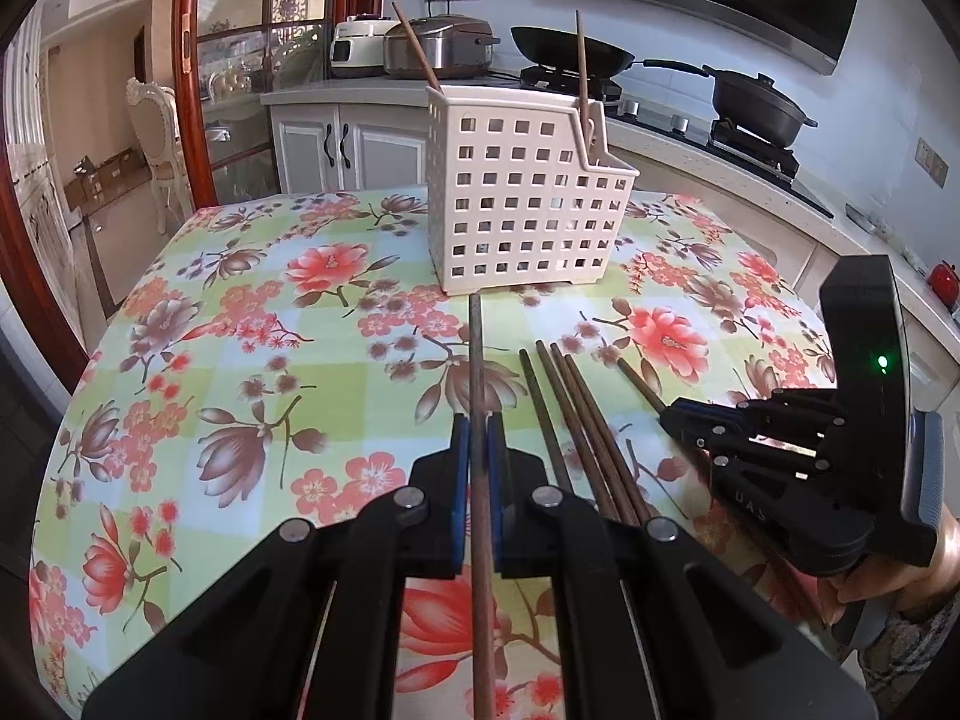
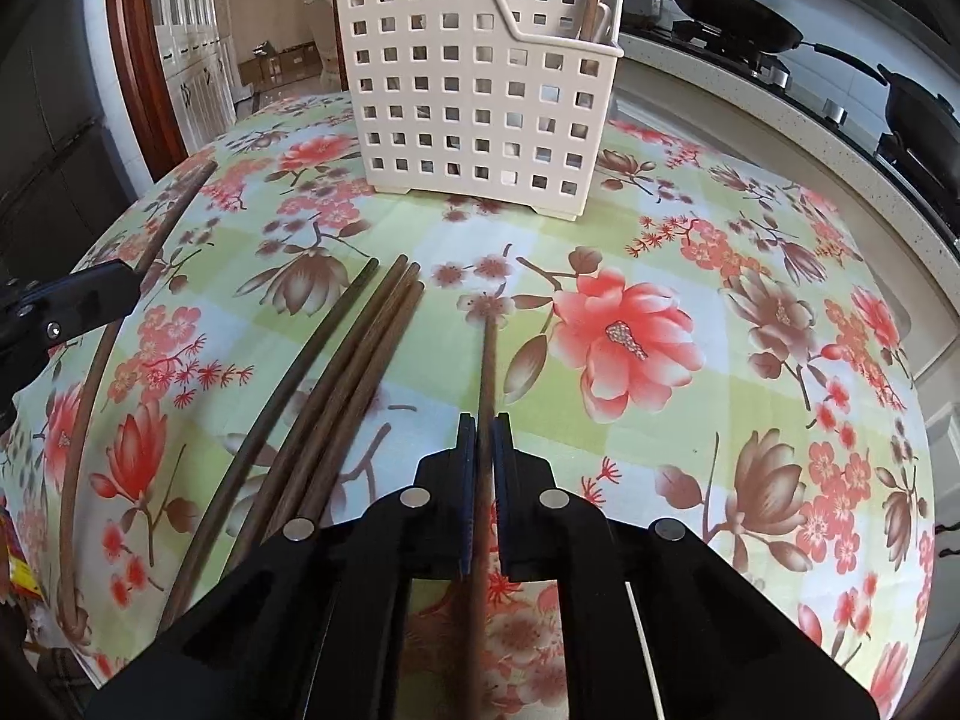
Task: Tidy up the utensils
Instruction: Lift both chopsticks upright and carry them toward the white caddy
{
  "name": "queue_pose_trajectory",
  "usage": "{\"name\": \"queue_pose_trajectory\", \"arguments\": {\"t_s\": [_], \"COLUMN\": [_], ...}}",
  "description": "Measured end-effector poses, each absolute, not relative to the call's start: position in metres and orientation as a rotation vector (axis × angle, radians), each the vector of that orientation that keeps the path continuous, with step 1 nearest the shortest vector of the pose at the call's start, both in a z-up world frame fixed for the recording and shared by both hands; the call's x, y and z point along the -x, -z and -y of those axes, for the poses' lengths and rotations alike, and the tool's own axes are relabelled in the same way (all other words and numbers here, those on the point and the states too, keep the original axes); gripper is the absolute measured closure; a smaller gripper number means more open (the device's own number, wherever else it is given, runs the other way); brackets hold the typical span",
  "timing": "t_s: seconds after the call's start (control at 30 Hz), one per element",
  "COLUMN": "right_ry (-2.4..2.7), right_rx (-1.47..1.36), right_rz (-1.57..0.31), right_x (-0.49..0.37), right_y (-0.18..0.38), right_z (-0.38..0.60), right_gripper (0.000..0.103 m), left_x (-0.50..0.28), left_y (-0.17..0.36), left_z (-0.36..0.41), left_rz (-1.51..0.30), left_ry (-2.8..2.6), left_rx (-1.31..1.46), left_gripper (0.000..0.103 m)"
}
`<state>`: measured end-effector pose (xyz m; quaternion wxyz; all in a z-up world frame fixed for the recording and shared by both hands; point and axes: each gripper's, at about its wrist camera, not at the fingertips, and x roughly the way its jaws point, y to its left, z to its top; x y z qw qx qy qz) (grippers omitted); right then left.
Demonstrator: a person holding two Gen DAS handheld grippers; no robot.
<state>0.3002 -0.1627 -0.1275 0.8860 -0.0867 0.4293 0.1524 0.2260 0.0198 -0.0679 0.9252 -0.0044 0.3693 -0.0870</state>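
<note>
Both grippers are closed on one chopstick each. The left gripper [image 1: 478, 438] has its jaws clamped narrow on a chopstick [image 1: 476, 348] whose long axis runs straight ahead from the jaws, its far tip ending just short of the foot of the white perforated holder [image 1: 516, 204]. The right gripper [image 2: 483, 438] likewise has its jaws pinched on a second chopstick [image 2: 489, 360], which also points forward toward the holder [image 2: 474, 90], its tip resting over the floral cloth of the table [image 2: 750, 276] well short of the holder's base. Judged from both views, the holder lies directly ahead of each held stick, so the coming move turns on raising each stick from near-flat toward upright and carrying it over the holder's rim. The left gripper appears the nearer of the two. Two chopsticks [image 1: 581, 60] already stand in the holder, leaning against its walls, one at the back left and one in the lower right section. Four loose chopsticks [image 2: 360, 360] lie side by side on the table between the two grippers, roughly parallel to the held ones. Nothing stands between either stick and the holder. The risk, in my judgement, is a long stick swinging in a thin grip, or its tip striking the holder's wall.
</note>
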Motion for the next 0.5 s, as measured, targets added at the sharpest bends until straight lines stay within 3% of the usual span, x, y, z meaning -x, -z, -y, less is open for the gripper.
{"name": "queue_pose_trajectory", "arguments": {"t_s": [0.17, 0.5], "right_ry": [-0.324, -0.367], "right_rx": [0.123, 0.072], "right_rz": [-0.829, -0.581], "right_x": [-0.293, -0.26], "right_y": [0.115, 0.038], "right_z": [0.172, 0.181], "right_gripper": [0.097, 0.097], "left_x": [-0.224, -0.204], "left_y": [0.064, 0.022], "left_z": [-0.019, -0.015], "left_rz": [-0.748, -0.645], "left_ry": [0.18, 0.187], "left_rx": [0.008, 0.005], "left_gripper": [0.097, 0.097]}}
